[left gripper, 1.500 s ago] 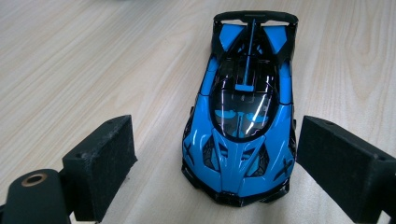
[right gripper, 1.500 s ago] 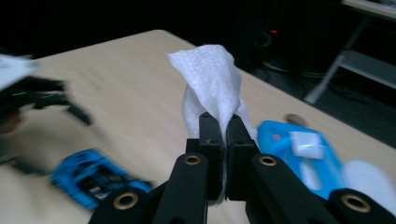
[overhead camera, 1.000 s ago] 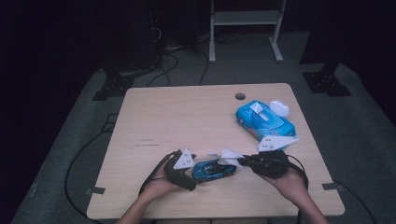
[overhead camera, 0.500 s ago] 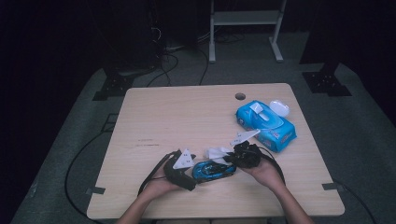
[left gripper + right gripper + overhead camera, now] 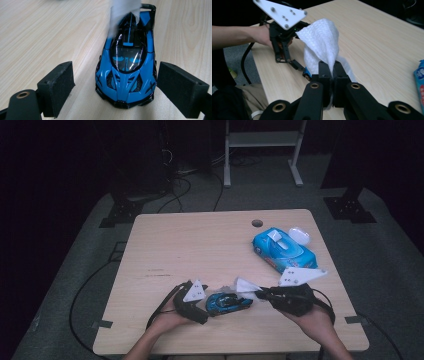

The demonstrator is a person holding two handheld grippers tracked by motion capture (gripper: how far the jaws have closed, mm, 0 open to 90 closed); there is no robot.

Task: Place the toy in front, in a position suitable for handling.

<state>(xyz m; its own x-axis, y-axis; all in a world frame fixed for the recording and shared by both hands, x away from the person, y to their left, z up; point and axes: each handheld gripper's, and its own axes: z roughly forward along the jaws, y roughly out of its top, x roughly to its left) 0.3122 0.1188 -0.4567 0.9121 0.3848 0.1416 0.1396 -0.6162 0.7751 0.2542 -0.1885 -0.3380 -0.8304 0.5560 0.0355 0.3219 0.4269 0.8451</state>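
The toy car [image 5: 127,72] is blue and black and it stands on its wheels on the desk [image 5: 200,250], near the front edge, between the two grippers. In the left gripper view its nose points toward the camera and it sits between the two black jaws, which are spread wide on both sides; the pads do not press on the car, so it is released, only framed. A white wet wipe [image 5: 322,45] hangs over the back part of the car. The right gripper [image 5: 331,72] has its jaws clenched on the lower end of this wipe, and the wipe stands up from them like a small tent. The left gripper [image 5: 192,302] waits at the left side of the car.

My judgement is that the work in hand is cleaning the car with the wipe. The wipe is already out of its pack and already grasped, and it is at the car. What remains, as I judge it, is most of the rubbing itself, perhaps with the left jaws closing to keep the car steady, and then putting the wipe away.

Counted: one toy car, one wipe in use, one blue pack of wipes [image 5: 282,251] farther back at the right with its lid flap open, two grippers, one desk.
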